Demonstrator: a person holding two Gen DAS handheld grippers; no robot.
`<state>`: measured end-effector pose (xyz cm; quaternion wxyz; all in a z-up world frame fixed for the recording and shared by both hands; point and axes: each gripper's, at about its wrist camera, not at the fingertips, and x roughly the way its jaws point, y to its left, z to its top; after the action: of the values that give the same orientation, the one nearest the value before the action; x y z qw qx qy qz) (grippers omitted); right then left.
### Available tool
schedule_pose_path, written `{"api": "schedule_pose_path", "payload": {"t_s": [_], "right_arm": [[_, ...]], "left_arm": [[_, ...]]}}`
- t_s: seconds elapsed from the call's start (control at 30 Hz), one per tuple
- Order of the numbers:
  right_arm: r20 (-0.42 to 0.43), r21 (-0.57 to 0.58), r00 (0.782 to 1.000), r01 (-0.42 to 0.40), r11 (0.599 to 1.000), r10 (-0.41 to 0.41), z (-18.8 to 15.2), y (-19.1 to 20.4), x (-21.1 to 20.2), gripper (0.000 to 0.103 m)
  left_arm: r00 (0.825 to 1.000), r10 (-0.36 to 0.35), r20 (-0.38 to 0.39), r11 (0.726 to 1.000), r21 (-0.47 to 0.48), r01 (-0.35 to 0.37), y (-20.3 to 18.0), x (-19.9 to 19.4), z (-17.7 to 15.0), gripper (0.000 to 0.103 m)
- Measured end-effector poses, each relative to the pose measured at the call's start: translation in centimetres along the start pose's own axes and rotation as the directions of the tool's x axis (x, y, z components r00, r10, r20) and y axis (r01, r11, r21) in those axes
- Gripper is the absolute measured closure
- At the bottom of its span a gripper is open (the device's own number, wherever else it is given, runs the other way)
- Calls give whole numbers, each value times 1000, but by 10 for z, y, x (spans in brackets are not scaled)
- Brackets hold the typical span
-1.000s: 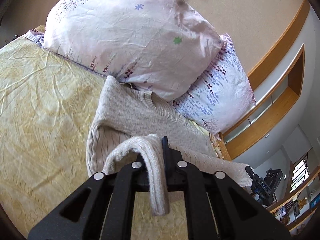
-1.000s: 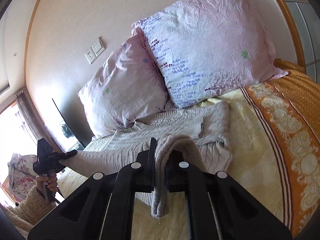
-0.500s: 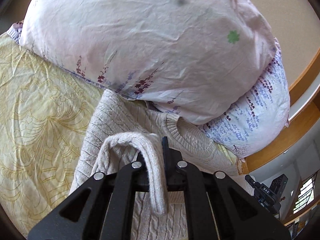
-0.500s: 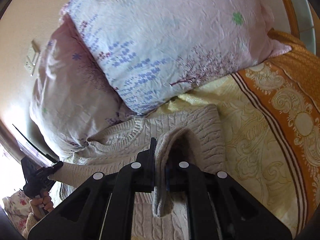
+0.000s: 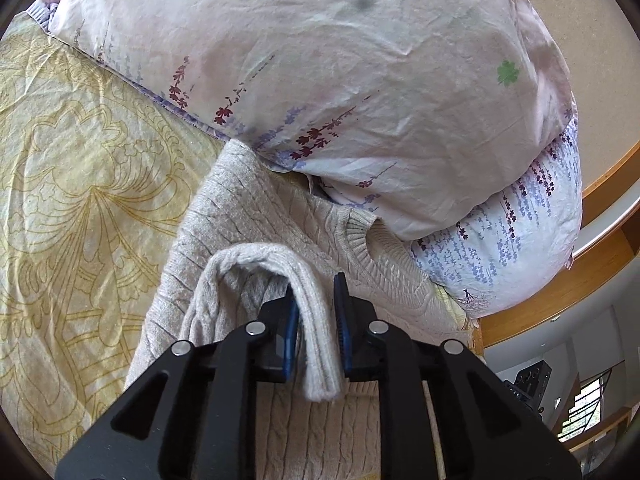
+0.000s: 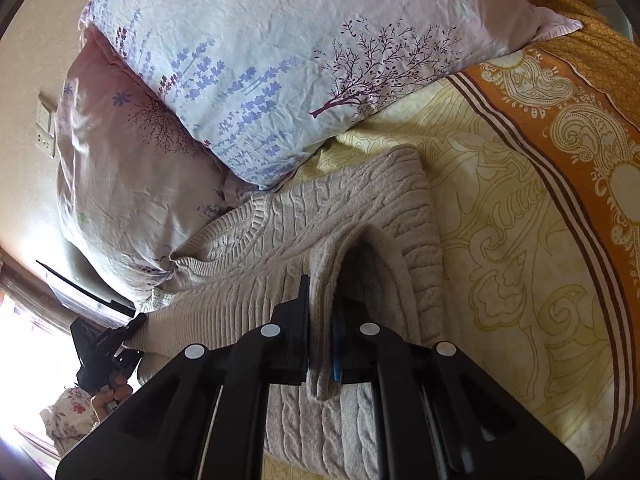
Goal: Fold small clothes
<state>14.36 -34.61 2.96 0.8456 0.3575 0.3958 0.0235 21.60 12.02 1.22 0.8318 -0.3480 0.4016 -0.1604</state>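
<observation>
A beige cable-knit sweater [image 5: 256,216] lies on the yellow patterned bedsheet [image 5: 80,184], its collar near the pillows; it also shows in the right wrist view [image 6: 360,208]. My left gripper [image 5: 316,308] has its jaws slightly parted with a fold of the sweater's hem hanging between them. My right gripper [image 6: 320,312] is shut on another fold of the hem. Both hold the hem over the sweater's upper body. The left gripper [image 6: 104,348] shows at the right wrist view's left edge.
Two floral pillows [image 5: 320,72] [image 6: 280,60] lean against the wall right behind the collar. An orange patterned border [image 6: 560,120] runs along the sheet's right side. A wooden ledge [image 5: 560,292] stands at the right.
Both grippers have carried the hem forward toward the collar and pillows and lower over the sweater. The left jaws have parted a little; a second ago they were pinched tight.
</observation>
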Motion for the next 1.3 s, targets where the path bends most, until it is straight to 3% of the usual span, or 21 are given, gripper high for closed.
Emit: {"api": "schedule_pose_path", "payload": {"t_s": [0.13, 0.17, 0.37, 0.53, 0.77, 0.87, 0.97, 1.0, 1.07, 1.2, 1.3], "right_arm": [[26, -48, 1000, 2, 999, 0, 2, 8, -2, 95], [42, -43, 999, 2, 999, 0, 5, 9, -1, 95], [150, 120, 986, -93, 988, 74, 37, -9, 6, 95], [123, 293, 991, -84, 953, 49, 44, -34, 42, 95], [115, 366, 990, -122, 923, 85, 53, -37, 58, 94], [111, 409, 987, -153, 899, 117, 57, -44, 62, 94], [130, 432, 978, -203, 879, 163, 58, -49, 60, 81], [137, 425, 974, -220, 878, 178, 58, -48, 59, 70], [152, 405, 969, -239, 882, 193, 58, -45, 54, 59], [196, 338, 976, -156, 928, 92, 56, -37, 35, 46], [197, 307, 980, -89, 948, 28, 52, -41, 21, 45]], "left_arm": [[999, -18, -27, 1000, 9, 18, -2, -1, -2, 89], [1000, -14, -25, 1000, 18, 14, -4, 1, -1, 97], [997, -64, 34, 994, -86, 66, 5, 3, 18, 97], [996, -68, 58, 981, -179, 77, 16, 20, 27, 97], [995, -65, 73, 960, -266, 83, 27, 38, 30, 96], [993, -75, 93, 951, -293, 99, 28, 40, 31, 85], [987, -98, 125, 945, -299, 131, 25, 37, 33, 66], [986, -99, 133, 946, -294, 134, 23, 35, 34, 61], [987, -89, 133, 953, -276, 123, 18, 33, 36, 56], [989, -79, 122, 961, -253, 108, 13, 31, 34, 54], [993, -68, 97, 970, -226, 89, 13, 24, 32, 51]]}}
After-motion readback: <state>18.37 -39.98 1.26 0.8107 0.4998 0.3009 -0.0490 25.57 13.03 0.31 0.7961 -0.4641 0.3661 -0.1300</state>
